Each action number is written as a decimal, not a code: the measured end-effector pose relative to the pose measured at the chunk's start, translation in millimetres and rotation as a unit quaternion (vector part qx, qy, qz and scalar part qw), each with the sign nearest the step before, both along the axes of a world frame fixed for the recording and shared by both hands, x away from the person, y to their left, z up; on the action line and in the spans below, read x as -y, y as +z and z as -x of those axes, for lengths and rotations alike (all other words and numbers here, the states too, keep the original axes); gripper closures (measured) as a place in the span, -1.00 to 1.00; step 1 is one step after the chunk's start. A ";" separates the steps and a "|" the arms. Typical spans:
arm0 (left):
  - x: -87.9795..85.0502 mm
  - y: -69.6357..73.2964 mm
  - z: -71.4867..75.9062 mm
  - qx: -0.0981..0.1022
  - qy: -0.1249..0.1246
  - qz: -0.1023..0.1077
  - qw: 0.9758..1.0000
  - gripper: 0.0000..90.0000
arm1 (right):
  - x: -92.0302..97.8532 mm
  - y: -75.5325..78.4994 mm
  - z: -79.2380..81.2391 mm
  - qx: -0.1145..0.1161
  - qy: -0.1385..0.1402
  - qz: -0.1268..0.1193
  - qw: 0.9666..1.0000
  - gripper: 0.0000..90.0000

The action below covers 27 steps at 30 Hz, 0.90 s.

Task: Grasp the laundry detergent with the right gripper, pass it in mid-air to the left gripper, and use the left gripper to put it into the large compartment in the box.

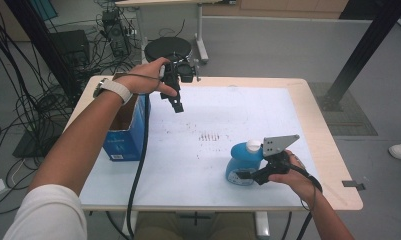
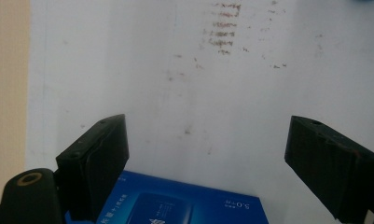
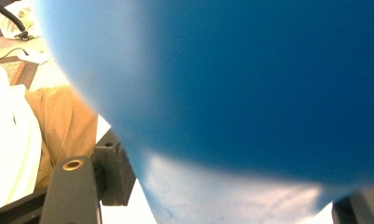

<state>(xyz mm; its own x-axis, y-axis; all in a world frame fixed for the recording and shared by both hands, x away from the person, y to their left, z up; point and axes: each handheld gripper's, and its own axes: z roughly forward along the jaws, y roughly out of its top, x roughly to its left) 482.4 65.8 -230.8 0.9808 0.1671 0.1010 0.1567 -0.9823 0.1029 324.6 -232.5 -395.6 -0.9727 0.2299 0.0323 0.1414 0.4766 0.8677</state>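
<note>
Blue plastic between the jaws of the right gripper: blue bottle taken low on its rounded body, black pads set against both flanks, so clamped on it as far as can be told. Close up in the right gripper view, smooth blue wall bulging across most of the frame, one jaw tight against its lower left edge. Standing upright at lower right of centre in the high view, white cap on top, on the white sheet of the table. Probably light to middling depending on fill, stiff enough not to crush, but glossy and curved, hence likely to slip or swivel if pinched at the widest bulge. Better held at the narrower waist or neck just under the cap, squarely across. Farther off, at upper left of centre, left gripper raised and pointing down, jaws spread wide with nothing between them, above the open blue box at the sheet's left edge, its printed face along the bottom of the left gripper view. Reddish smudges mid-sheet, between box and bottle.
</note>
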 end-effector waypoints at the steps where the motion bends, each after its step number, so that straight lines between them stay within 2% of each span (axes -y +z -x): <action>1: 0.0 -0.1 0.0 0.000 0.000 0.000 1.000 -0.69 | 0.0 0.0 0.1 0.000 0.000 -0.001 1.000 -0.29; 27: 0.3 0.2 -0.3 -0.001 0.000 0.000 1.000 -0.69 | -0.4 -3.1 0.1 0.007 0.001 -0.005 1.000 -0.15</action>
